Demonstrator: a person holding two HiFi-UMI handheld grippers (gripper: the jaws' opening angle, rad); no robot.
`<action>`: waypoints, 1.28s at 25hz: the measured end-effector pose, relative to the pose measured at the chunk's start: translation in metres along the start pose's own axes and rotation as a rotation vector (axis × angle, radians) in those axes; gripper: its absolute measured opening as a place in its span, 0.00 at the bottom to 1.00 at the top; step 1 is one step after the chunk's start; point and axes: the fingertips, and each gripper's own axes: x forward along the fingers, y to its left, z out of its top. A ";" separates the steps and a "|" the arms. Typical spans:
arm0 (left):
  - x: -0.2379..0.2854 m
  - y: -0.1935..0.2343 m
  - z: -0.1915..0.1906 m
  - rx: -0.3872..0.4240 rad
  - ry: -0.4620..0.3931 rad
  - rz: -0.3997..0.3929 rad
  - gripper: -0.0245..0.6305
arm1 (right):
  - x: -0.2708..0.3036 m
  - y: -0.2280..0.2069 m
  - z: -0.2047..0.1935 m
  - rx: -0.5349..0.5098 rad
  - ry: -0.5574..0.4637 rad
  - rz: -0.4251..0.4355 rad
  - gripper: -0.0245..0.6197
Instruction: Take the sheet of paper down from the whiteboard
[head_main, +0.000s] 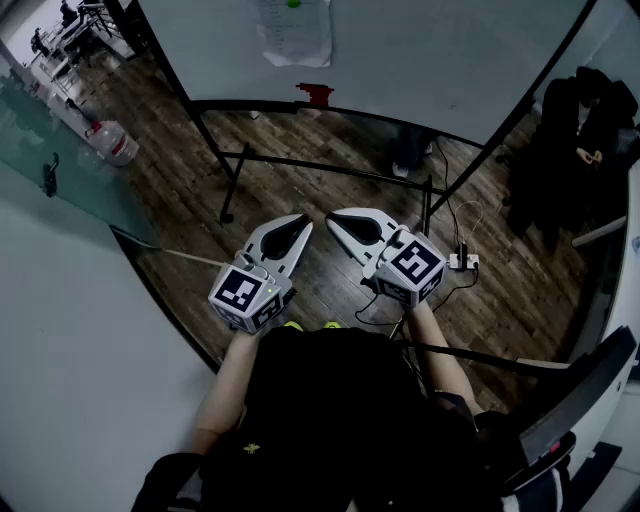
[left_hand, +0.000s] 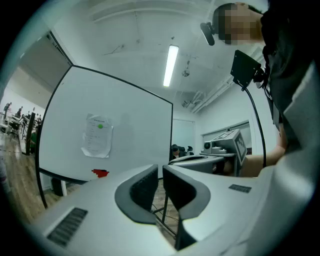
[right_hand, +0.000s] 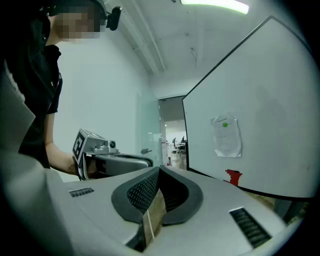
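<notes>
Head view shows you standing well back from the whiteboard (head_main: 430, 60), which rises on its black frame above the wooden floor (head_main: 300, 170). You hold both grippers level in front of your body, side by side and aimed at the board, in what reads as a ready stance before any reach. The left gripper (head_main: 298, 224) has its fingers (left_hand: 140, 192) clenched with nothing between them, and the right gripper (head_main: 336, 218) is likewise closed and empty. The sheet of paper (head_main: 296, 35) hangs high on the board's face, far out of reach for now: white, faintly printed in lines, its edges a little curled. A round green magnet (head_main: 293, 4) pins it near the top edge, probably the only thing holding it there. Below it, a small red object (head_main: 314, 94) sits at the board's lower edge.
</notes>
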 end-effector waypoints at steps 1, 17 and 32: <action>0.000 -0.001 -0.002 0.002 0.000 0.000 0.11 | -0.001 0.001 0.000 0.000 -0.001 0.004 0.05; 0.005 -0.006 -0.007 0.030 -0.009 0.019 0.11 | -0.014 -0.003 0.000 0.031 -0.032 0.022 0.06; 0.011 -0.016 -0.007 0.035 -0.010 0.052 0.11 | -0.026 -0.008 0.000 0.025 -0.035 0.034 0.06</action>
